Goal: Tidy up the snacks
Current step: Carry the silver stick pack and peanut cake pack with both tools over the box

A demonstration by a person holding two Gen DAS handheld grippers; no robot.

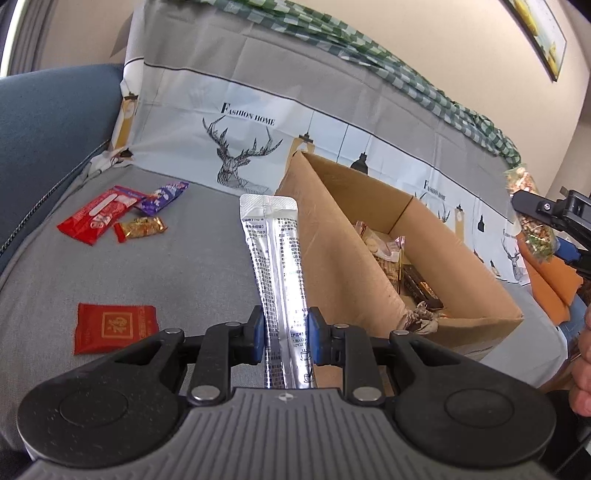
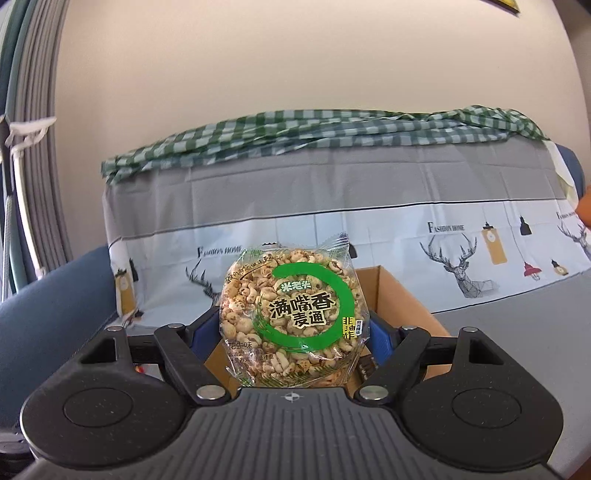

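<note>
Some snacks already lie in the box (image 1: pixel 461 317), the left tool (image 1: pixel 285 338) grips a sachet (image 1: pixel 275 254), the right tool (image 2: pixel 295 332) grips a puffed cake (image 2: pixel 291 317), and four packets (image 1: pixel 114 216) wait on the sofa (image 1: pixel 192 280).

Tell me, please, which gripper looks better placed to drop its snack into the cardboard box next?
Probably the left gripper: its silver sachet hangs beside the cardboard box, nearly over it.

Grey deer-print cover (image 2: pixel 332 192) over sofa; green checked cloth (image 2: pixel 314 133) on top; framed picture (image 1: pixel 539 33) on wall.
</note>
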